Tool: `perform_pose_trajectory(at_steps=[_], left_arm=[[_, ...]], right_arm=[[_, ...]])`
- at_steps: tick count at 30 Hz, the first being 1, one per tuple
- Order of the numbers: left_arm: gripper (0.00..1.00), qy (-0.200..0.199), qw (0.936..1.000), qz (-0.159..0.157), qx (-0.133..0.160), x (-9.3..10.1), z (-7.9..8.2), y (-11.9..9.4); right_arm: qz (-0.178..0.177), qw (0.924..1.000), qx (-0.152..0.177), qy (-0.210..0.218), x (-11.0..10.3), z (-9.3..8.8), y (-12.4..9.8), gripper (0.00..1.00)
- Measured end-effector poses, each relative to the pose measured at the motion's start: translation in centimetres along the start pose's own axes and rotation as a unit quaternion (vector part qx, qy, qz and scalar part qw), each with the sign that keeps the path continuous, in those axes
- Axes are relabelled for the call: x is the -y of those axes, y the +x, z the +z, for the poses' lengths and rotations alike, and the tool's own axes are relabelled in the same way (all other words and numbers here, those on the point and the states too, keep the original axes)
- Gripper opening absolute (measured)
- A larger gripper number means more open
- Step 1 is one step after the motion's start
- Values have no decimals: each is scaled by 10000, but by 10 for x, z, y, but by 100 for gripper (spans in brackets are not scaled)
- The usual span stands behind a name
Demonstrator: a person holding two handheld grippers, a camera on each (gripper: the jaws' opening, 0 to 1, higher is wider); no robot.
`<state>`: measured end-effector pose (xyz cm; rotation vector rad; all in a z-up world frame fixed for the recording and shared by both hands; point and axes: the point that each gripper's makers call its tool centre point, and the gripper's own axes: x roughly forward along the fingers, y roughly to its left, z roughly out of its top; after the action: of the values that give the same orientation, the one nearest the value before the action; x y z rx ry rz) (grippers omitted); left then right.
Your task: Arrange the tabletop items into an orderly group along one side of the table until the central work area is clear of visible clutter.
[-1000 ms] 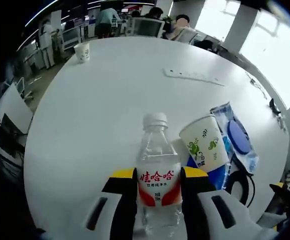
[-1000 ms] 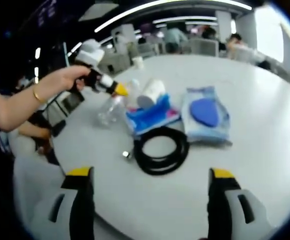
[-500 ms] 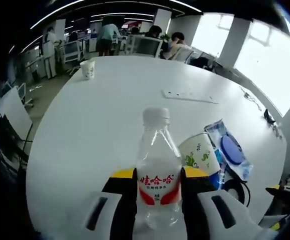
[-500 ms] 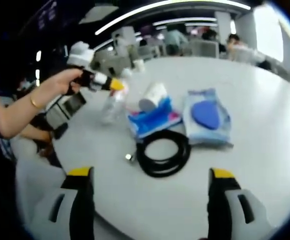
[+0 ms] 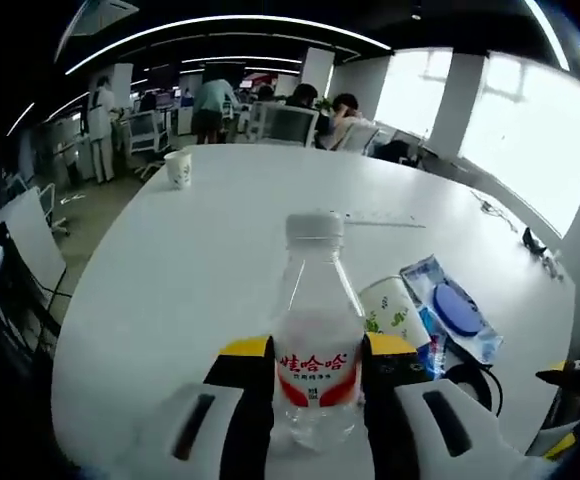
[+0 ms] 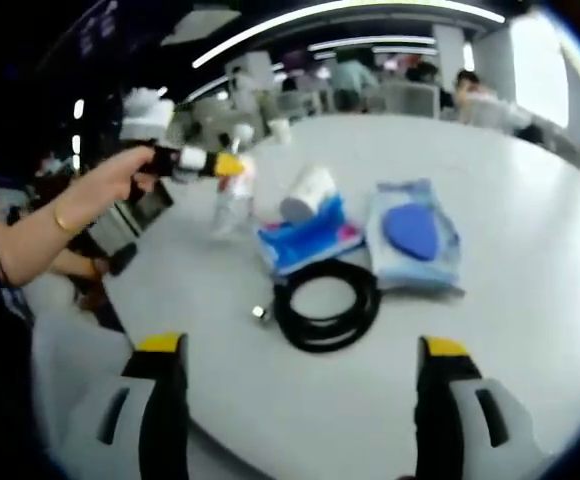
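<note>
My left gripper is shut on a clear water bottle with a red and white label and a white cap, held upright above the white table. In the right gripper view the same bottle hangs in the left gripper, held by a hand at the table's left edge. A paper cup lies on its side on a blue packet. Next to them sit a wet-wipes pack and a coiled black cable. My right gripper is open over the near table edge.
A second paper cup stands far across the table, and a white power strip lies beyond the bottle. A small metal piece sits left of the cable. People and office chairs are behind the table's far edge.
The left gripper has lifted the bottle from lying tilted on the table to upright and higher. The right gripper has stayed in place and open.
</note>
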<state>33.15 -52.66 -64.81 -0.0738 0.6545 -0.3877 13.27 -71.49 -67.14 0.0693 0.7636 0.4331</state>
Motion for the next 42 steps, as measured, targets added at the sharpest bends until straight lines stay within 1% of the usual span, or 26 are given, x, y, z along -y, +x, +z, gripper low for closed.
perform_pose_trajectory(at_steps=[3,8,10,12,13,15,17,18,20,24,26,33,36,42], left_arm=[[33,-14,9999,52,137,0,-2,-5],[33,-8,9987,149,488,0,-6,-16],[33,11,9982,168,568,1,-8,-19],[33,88,9977,167,649,3,-10,-23],[33,197,9973,155,691,4,-10,-22],[33,206,9968,211,738,4,-13,-26],[33,367,9959,192,805,6,-14,-28],[34,323,9956,231,851,6,-16,-30],[34,415,9950,217,877,8,-18,-32],[34,408,9940,300,965,8,-21,-36],[34,518,9935,323,963,11,-23,-38],[34,452,9919,494,1079,11,-29,-44],[34,540,9909,572,1096,14,-32,-45],[34,583,9894,708,1122,17,-37,-49]], right_arm=[[-10,10000,11,-1,0,0,-1,92],[-8,10000,-11,-34,-3,-1,-2,92],[0,10000,-14,-39,-4,-2,-2,92],[4,10000,-20,-51,-4,-2,-3,92],[1,10000,-21,-58,-5,-2,-3,92],[2,10000,-17,-64,-5,-2,-3,92],[-2,10000,-6,-62,-6,-2,-4,92],[1,10000,-6,-67,-6,-2,-4,92],[-4,10000,-5,-83,-6,-2,-4,92],[-8,10000,-5,-99,-7,-3,-5,91],[-7,9999,-5,-105,-9,-4,-5,91],[14,9999,-24,-133,-14,-7,-7,91],[14,9999,-73,-125,-14,-10,-7,91],[-4,9999,-29,-122,-13,-8,-9,91]])
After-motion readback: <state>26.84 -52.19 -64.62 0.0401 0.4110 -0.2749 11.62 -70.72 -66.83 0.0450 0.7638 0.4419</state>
